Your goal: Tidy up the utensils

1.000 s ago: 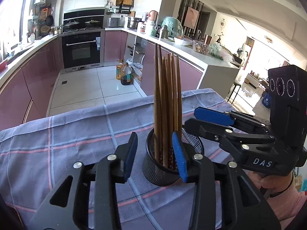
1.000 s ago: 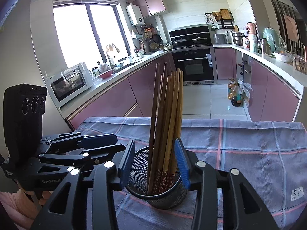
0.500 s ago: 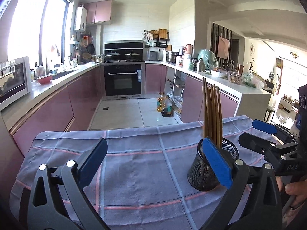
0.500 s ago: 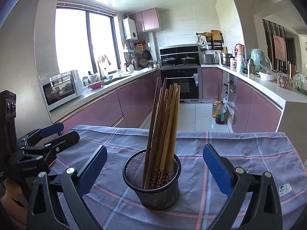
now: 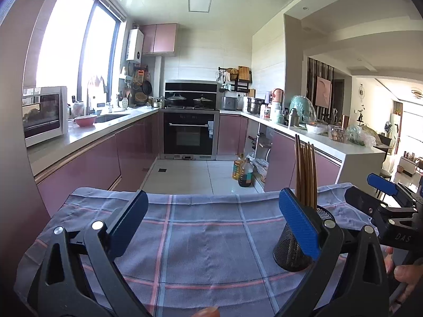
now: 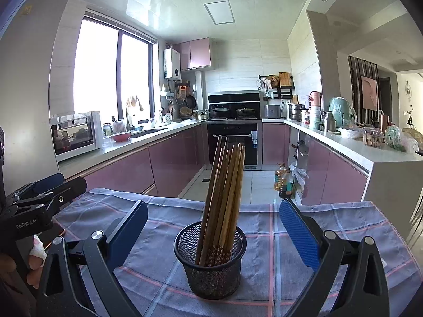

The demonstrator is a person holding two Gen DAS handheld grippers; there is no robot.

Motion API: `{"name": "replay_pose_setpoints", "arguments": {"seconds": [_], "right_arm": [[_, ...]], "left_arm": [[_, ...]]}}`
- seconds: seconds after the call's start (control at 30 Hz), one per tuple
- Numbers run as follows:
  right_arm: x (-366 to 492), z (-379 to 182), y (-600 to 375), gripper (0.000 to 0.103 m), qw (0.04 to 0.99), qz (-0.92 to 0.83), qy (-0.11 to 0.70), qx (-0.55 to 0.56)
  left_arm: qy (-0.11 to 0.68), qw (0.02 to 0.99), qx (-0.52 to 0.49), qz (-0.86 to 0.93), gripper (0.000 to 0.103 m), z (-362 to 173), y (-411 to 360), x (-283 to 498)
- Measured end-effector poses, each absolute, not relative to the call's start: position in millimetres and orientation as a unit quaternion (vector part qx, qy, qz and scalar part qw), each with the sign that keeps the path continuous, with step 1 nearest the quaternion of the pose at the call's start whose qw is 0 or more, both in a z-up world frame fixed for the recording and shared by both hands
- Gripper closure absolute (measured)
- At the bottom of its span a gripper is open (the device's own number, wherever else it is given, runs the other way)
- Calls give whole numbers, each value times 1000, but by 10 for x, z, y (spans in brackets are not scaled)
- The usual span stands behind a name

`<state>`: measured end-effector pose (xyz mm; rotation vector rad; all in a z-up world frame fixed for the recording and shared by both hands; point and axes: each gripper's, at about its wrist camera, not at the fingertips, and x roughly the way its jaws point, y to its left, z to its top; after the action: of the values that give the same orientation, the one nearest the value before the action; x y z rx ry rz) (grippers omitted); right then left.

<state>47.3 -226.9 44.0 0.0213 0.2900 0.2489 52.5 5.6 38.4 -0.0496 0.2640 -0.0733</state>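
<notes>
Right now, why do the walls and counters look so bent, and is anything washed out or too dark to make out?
Both wrist views are fisheye, so straight lines bow toward the edges. In the left wrist view the window is blown out white, as is the room far right. In the right wrist view the window glares too, while the chopsticks and mesh holder stay sharp. Corners go black.

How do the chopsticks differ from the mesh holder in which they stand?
The chopsticks are brown wood, long and thin; the mesh holder is black wire, short and wide. The chopsticks lean to one side; the holder stands upright on the checked cloth. Both are free: neither gripper touches them.
</notes>
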Motion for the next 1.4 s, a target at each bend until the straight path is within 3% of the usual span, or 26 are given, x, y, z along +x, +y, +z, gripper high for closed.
{"name": "replay_pose_setpoints", "arguments": {"seconds": [0.33, 1.4], "right_arm": [[414, 442, -2252, 6, 984, 114, 134, 13], [321, 435, -2242, 6, 987, 99, 124, 15]], "left_arm": [[93, 995, -12, -20, 6, 473, 81, 291], [102, 994, -19, -25, 6, 441, 69, 249]]}}
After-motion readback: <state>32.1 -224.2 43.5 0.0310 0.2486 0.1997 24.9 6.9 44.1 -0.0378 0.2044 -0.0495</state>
